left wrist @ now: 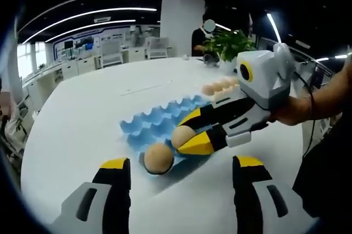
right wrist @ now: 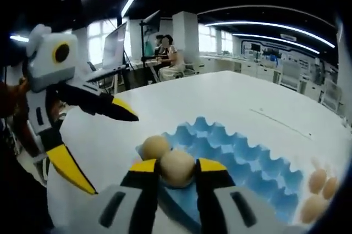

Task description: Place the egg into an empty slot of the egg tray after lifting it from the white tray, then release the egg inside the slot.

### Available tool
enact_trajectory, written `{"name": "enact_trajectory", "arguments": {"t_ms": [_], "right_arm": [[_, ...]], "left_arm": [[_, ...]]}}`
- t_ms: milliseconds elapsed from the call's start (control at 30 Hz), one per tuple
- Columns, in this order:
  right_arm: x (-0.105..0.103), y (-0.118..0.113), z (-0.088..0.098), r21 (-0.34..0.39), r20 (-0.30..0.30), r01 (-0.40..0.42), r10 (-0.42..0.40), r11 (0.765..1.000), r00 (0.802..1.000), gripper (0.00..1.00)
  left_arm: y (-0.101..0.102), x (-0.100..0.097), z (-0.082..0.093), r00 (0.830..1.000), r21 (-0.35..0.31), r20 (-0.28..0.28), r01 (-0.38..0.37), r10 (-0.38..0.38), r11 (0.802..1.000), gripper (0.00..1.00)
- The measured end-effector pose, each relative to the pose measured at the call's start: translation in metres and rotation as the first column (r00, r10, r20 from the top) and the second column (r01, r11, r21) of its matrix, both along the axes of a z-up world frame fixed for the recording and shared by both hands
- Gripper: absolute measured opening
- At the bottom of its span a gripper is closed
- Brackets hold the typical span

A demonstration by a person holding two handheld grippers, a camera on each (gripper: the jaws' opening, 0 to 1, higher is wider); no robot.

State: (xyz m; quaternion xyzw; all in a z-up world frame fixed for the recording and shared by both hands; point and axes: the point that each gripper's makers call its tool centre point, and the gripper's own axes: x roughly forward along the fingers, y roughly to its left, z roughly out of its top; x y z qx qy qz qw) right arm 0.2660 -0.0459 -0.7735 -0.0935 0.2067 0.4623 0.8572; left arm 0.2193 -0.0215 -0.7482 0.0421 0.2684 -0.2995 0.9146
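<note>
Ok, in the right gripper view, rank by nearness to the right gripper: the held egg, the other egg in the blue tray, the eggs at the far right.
1. Held egg, between its jaws.
2. Second egg, just left, at the blue egg tray corner.
3. Egg cluster, lower right, past the tray.

My white bench [left wrist: 82, 118] carries a blue egg tray [left wrist: 159, 121] near its middle. One egg [left wrist: 158, 158] rests at that tray's near corner. More eggs [left wrist: 220, 87] sit beyond it, toward the far edge.
</note>
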Motion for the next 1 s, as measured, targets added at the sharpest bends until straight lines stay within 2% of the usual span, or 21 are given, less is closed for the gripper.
{"name": "enact_trajectory", "arguments": {"t_ms": [400,567,633,667,700,733,800,1000], "right_arm": [[-0.004,-0.004,-0.002,-0.047,0.083,-0.060,0.064,0.997,0.994,0.26],[-0.002,-0.016,-0.002,-0.021,0.061,-0.023,0.024,1.000,0.998,0.26],[-0.004,-0.022,-0.006,-0.019,0.025,-0.005,0.005,1.000,1.000,0.26],[-0.005,-0.027,-0.005,-0.018,0.030,0.006,-0.006,1.000,1.000,0.26],[-0.006,-0.030,-0.004,-0.005,0.030,0.009,-0.009,1.000,1.000,0.26],[-0.008,-0.031,0.003,0.053,0.020,0.027,-0.028,0.998,0.999,0.25],[-0.009,-0.038,0.010,0.109,-0.008,0.064,-0.064,0.992,0.998,0.24],[-0.004,-0.074,0.022,0.134,0.006,0.170,-0.172,0.976,0.985,0.24]], "left_arm": [[0.002,0.000,0.001,1.000,-0.004,0.003,-0.004,0.004,1.000,0.75],[-0.001,0.000,0.003,1.000,-0.003,0.012,0.005,-0.005,1.000,0.75],[-0.002,0.001,0.004,1.000,-0.005,0.013,0.005,-0.005,1.000,0.75],[-0.002,0.001,0.004,1.000,-0.006,0.013,0.006,-0.006,1.000,0.74],[-0.002,0.001,0.004,1.000,-0.008,0.013,0.006,-0.006,1.000,0.74],[-0.002,0.001,0.005,1.000,-0.012,0.013,0.007,-0.007,1.000,0.74],[-0.002,0.001,0.007,1.000,-0.023,0.013,0.003,-0.002,1.000,0.74],[0.002,0.003,0.008,1.000,-0.029,0.014,-0.008,0.009,1.000,0.74]]}}
